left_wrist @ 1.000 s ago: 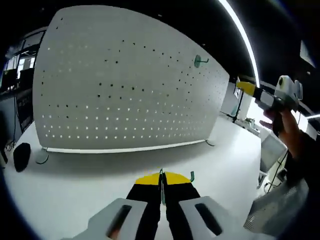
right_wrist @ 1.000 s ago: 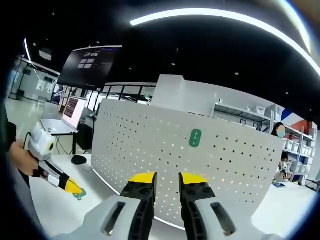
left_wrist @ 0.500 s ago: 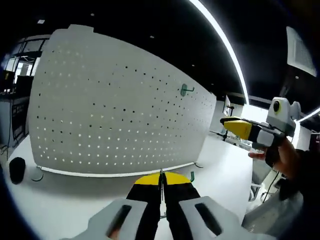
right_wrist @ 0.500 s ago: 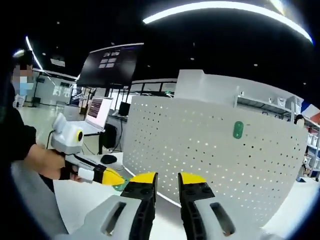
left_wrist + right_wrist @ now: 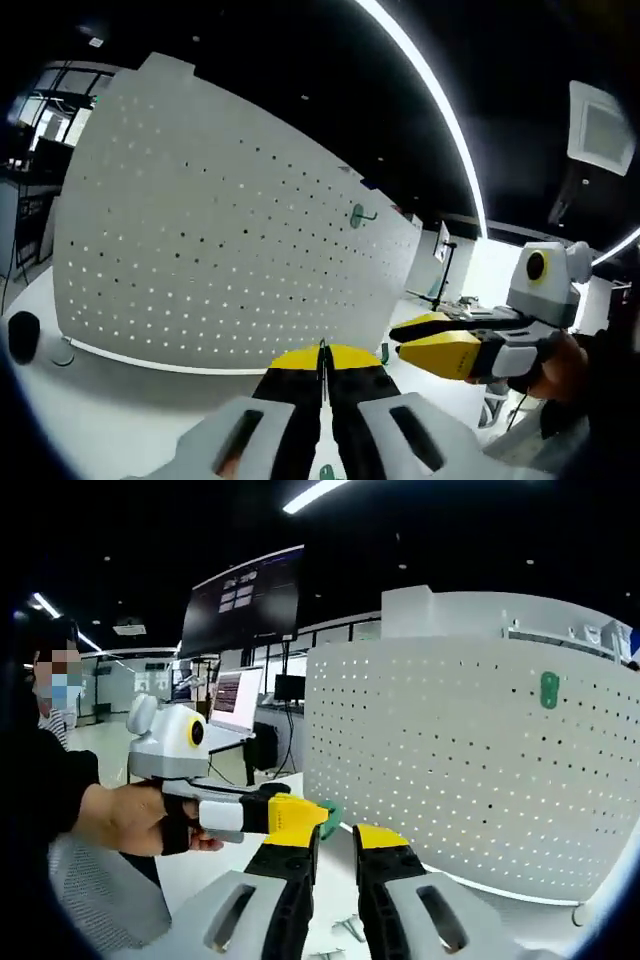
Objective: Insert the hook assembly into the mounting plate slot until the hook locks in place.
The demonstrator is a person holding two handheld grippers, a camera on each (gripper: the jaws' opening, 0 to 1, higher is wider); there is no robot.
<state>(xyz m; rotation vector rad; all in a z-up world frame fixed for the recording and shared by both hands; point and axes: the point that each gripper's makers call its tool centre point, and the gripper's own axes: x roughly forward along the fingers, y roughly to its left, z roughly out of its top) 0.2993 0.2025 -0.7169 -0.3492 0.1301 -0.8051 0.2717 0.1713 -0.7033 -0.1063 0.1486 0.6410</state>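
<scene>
A big white pegboard [image 5: 220, 230] stands upright on the white table [image 5: 120, 410]. High on its right side a green hook [image 5: 358, 214] is fixed in place. My left gripper [image 5: 322, 352] is shut on a second green hook [image 5: 383, 352], a thin piece that sticks out to the right of the yellow tips. From the right, my right gripper [image 5: 435, 340] comes in close with its jaws apart. In the right gripper view my right gripper [image 5: 335, 838] is open and holds nothing. Just above its left tip is the left gripper [image 5: 305, 818], with the held green hook [image 5: 328, 815]. The pegboard [image 5: 470, 750] and its mounted hook [image 5: 548, 689] lie beyond.
A black mouse-like object [image 5: 20, 335] and a pegboard foot [image 5: 62, 352] sit at the table's left. A person [image 5: 60, 780] holds the left gripper. Behind are a large dark screen [image 5: 245, 600] and a laptop [image 5: 235, 695].
Both cameras have swung. The two grippers have come close together: the right gripper is now beside the left gripper's tips. The left gripper stays shut on the hook.
</scene>
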